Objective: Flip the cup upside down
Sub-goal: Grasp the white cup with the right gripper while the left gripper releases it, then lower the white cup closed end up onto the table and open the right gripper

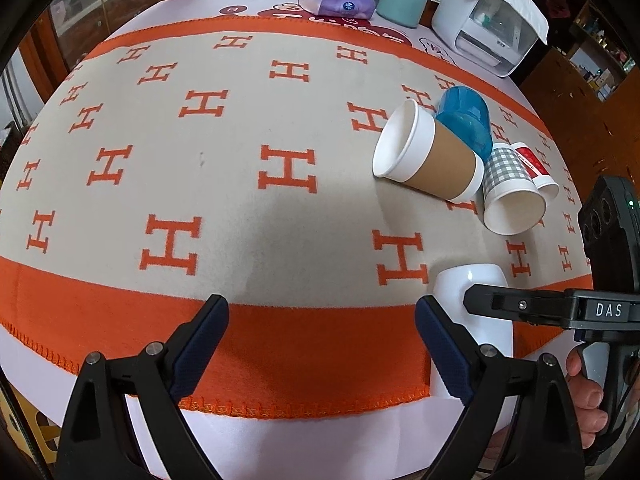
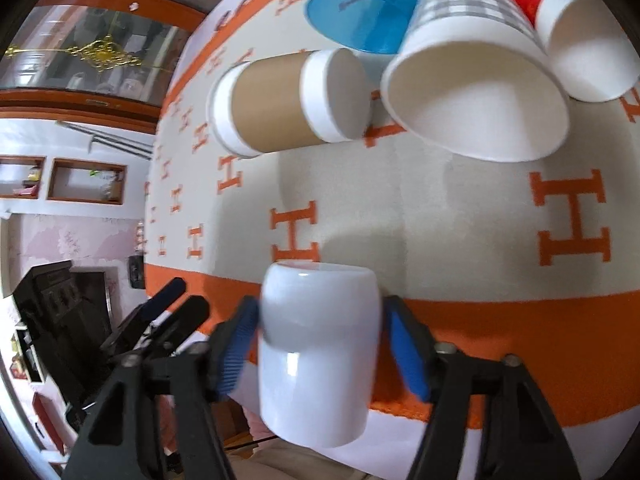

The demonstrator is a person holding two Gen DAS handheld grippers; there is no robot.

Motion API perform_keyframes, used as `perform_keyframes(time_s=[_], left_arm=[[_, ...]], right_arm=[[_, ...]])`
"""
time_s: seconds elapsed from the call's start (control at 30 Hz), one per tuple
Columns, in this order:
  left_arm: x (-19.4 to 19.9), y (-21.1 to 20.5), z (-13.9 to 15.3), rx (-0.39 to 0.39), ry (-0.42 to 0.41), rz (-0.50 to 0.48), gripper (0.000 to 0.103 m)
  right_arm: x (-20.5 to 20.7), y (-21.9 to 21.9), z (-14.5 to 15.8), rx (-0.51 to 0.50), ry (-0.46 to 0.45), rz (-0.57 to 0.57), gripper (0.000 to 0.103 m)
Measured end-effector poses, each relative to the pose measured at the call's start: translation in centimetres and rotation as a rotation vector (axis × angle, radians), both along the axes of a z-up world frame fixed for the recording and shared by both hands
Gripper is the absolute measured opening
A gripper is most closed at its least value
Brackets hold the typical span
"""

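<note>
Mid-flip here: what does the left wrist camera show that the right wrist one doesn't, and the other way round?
Only the left wrist view: the open, empty left gripper, the teal cup, purple tissue pack and white printer at the table's far edge.

Only the right wrist view: the right gripper with both pads on the white mug, plus the cabinet and room beyond the table.

Both: the white mug, brown-sleeved cup, blue cup, plaid cup and red cup lying on the H-patterned cloth.
</note>
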State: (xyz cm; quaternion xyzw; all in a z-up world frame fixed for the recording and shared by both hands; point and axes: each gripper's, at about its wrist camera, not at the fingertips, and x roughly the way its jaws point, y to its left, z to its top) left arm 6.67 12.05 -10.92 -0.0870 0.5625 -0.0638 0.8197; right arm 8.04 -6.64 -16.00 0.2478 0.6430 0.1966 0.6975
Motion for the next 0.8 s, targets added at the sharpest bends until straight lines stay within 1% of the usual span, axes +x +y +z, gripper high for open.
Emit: perform_keyframes(time_s=[0.13,0.2,0.3,0.37,0.4,0.43,0.47,0.6,0.63,0.67,0.8], left_arm=[[0.1,-0.3,-0.1,-0.006,0.003,-0.011,0.093],[0.0,-0.6,0.1,-0.010,-0.003,-0.015,0.093],[-0.1,-0.9,0.7,-0.012,-0.034,-0.017,0.093],[-0.2,-1.1,1.4,-0.007,-0.067,-0.009,0.093],[-0.2,-1.2,1.7,-0.005,-0.084,-0.004,0.093],[-0.2,-1.3,2.2,-0.001,-0.108,0.007,0.093],[-0.2,-1.3,2.4,0.004,-0.120,0.013,0.093],[-0.2,-1.3,3.1,0.019,-0.155,0.047,0.093],[-0.3,-1.2,3.1,0.024,-0.157,0.053,0.093],[-0.4,-1.1,3.0,0.032,-0.161,0.062,0.093],[-0.8,-0.8,2.7,0.050,-0.166,0.077,0.093]], right_arm=[[-0.6,0.0,0.8,-0.035,-0.045,0.005,0.061],[-1.0,-0.1,1.9,-0.057,-0.109,0.003,0.061],[-1.5,-0.4,3.9,-0.120,-0.237,-0.015,0.061],[-1.7,-0.4,5.2,-0.173,-0.352,-0.028,0.061],[-2.0,-0.1,5.9,-0.211,-0.434,-0.033,0.061],[-2.0,0.2,6.3,-0.239,-0.491,-0.036,0.061],[-2.0,0.4,6.3,-0.260,-0.532,-0.034,0.061],[-2.0,1.2,5.4,-0.320,-0.631,-0.020,0.061],[-2.4,1.5,5.0,-0.346,-0.664,-0.008,0.061],[-3.0,1.6,5.0,-0.350,-0.698,0.002,0.061],[-5.4,2.5,5.2,-0.393,-0.789,0.068,0.061]])
